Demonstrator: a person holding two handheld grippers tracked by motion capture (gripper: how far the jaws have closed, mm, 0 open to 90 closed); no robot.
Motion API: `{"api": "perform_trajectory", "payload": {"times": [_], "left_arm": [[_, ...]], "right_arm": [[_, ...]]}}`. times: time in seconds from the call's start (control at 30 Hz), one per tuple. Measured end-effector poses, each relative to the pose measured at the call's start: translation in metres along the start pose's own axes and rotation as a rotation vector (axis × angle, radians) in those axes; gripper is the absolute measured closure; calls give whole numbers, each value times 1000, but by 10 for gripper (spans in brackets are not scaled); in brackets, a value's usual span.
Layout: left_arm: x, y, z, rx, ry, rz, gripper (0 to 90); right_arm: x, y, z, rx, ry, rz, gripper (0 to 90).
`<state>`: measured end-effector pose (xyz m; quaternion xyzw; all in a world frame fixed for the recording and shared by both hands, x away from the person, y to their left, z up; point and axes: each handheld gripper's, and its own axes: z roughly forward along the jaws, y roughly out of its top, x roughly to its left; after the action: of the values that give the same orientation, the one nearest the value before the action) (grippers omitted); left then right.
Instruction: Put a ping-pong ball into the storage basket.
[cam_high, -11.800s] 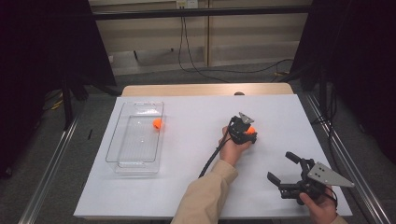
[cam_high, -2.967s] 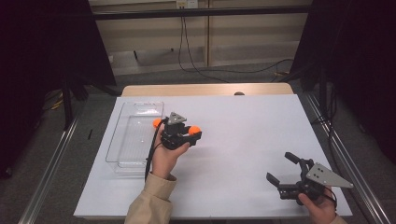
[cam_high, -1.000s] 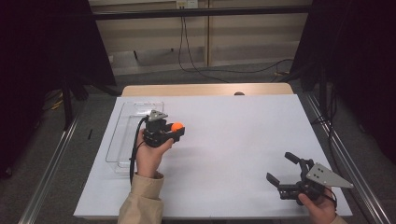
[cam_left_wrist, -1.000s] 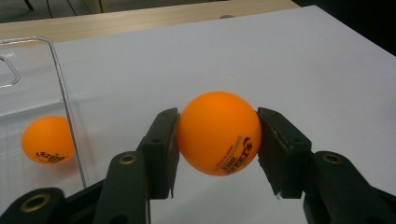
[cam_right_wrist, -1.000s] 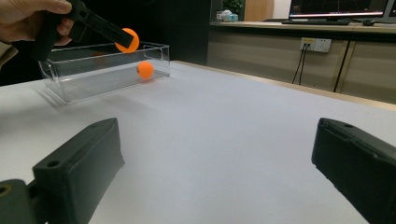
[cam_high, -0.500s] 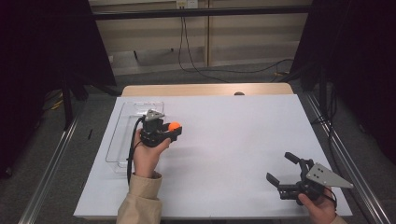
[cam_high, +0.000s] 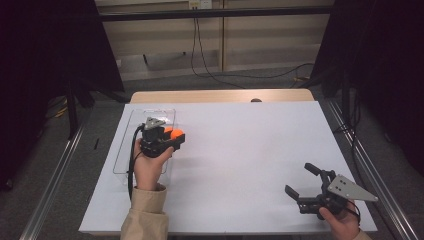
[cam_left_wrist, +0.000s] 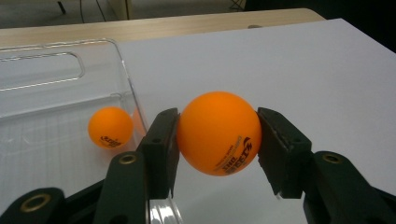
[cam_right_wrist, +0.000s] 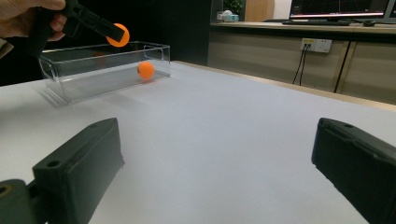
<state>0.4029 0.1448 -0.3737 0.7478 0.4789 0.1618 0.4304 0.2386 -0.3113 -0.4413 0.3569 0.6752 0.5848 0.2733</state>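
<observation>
My left gripper (cam_high: 172, 136) is shut on an orange ping-pong ball (cam_left_wrist: 218, 133) with black print, and holds it above the right rim of a clear plastic tray (cam_high: 125, 150). The pads press on both sides of the ball. A second orange ball (cam_left_wrist: 110, 127) lies inside the tray (cam_left_wrist: 56, 60), close to its right wall. In the right gripper view, the held ball (cam_right_wrist: 117, 34) hangs over the tray (cam_right_wrist: 84, 74) and the other ball (cam_right_wrist: 145, 70) rests on its floor. My right gripper (cam_high: 299, 179) rests open at the near right of the table, with nothing between its fingers.
A white sheet (cam_high: 240, 150) covers the table. A strip of bare wood (cam_high: 220, 96) runs along the far edge. Metal rails flank the table on both sides, and cables trail over the floor behind it.
My left gripper has carried the ball leftward from the table's middle to the tray's right rim, edging only slightly left in the last second. The right gripper has stayed still.
</observation>
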Motion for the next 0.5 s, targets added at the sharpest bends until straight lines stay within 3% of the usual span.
{"api": "perform_trajectory", "payload": {"times": [0.5], "left_arm": [[17,-5,-14,-7,88,-15,508]], "right_arm": [[0,0,0,0,-1,1,14]]}}
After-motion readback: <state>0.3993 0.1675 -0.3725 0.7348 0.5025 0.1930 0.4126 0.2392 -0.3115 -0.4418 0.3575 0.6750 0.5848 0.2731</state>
